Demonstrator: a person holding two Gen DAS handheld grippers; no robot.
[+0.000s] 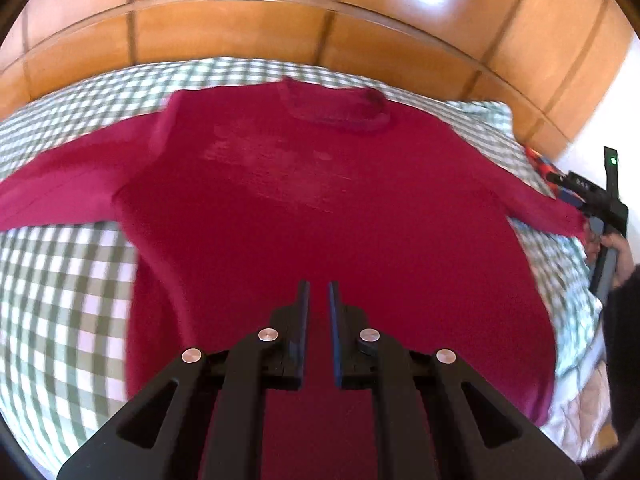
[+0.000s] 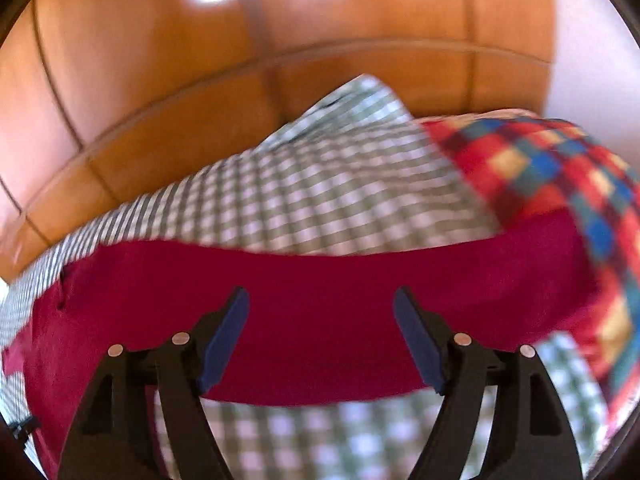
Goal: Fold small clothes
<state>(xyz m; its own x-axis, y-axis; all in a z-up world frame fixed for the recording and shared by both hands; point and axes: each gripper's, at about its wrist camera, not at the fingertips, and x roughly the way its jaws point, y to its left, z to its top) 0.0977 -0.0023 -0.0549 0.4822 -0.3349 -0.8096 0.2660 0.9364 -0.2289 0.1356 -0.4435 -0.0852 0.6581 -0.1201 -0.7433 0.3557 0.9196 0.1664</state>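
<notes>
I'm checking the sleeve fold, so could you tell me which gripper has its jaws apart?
The right gripper: its blue pads stand wide over the crimson sweater's sleeve. The left gripper is nearly closed, empty.

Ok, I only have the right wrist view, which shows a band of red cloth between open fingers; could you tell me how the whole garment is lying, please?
Observer: The red sweater lies spread flat on the checked sheet, with its neckline toward the wooden panels.
Operator: Thank you. Where along it is my right gripper?
Observer: The right gripper is at the cuff end of one outstretched sleeve.
Operator: And the left gripper?
Observer: The left gripper hovers over the sweater's lower body, fingers shut, with no cloth pinched between them.
</notes>
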